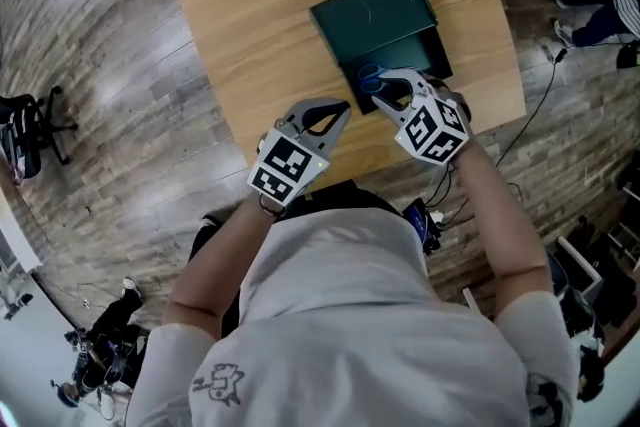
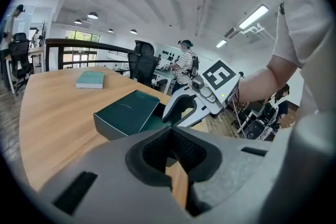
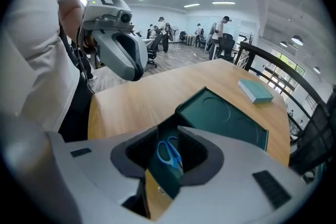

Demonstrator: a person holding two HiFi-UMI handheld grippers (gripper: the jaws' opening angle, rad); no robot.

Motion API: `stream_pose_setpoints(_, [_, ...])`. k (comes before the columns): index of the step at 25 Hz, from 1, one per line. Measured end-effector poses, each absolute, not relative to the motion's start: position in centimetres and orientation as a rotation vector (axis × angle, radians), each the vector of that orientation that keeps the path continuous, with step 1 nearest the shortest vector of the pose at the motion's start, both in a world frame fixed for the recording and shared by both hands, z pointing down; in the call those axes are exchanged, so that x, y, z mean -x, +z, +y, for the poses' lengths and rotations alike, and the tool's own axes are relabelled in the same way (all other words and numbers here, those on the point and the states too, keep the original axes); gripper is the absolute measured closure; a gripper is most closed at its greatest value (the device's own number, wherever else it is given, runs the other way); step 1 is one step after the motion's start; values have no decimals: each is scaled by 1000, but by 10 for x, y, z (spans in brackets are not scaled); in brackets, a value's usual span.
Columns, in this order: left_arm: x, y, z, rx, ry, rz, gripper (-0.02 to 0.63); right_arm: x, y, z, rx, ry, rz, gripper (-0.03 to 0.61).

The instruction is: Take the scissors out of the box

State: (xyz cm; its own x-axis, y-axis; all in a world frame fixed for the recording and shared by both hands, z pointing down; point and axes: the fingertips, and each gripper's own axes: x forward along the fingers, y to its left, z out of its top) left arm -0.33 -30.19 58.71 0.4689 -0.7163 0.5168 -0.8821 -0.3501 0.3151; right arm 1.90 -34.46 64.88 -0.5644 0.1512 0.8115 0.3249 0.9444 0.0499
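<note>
Bench (image 1: 250,5): light wood-grain top, smooth, low satin sheen.
Box (image 1: 375,10): dark green, matt, card-like skin (faint circles are pressed into the lid).
Scissors (image 3: 169,153): blue plastic handle loops, glossy.
Left gripper (image 1: 335,112) and right gripper (image 1: 395,87): grey moulded plastic, matt.
Pads (image 2: 156,152): black, finely ribbed, rubber-like.
Marker cube (image 1: 287,165): flat black-and-white print, matt.
Floor (image 1: 90,65): grey wood-look planks with a soft shine.
Shirt (image 1: 340,315): white cloth, matt.

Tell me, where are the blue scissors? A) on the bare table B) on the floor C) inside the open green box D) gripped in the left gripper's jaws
C: the scissors lie inside the open green box, under the right gripper, whose jaws stand apart.
</note>
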Motion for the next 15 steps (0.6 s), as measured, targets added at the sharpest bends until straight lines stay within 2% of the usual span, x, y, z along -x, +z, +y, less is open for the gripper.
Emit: stream_pose_setpoints(15, [9, 624, -309, -2095, 401, -1323, 609, -20, 739, -344, 573, -411, -1913, 459])
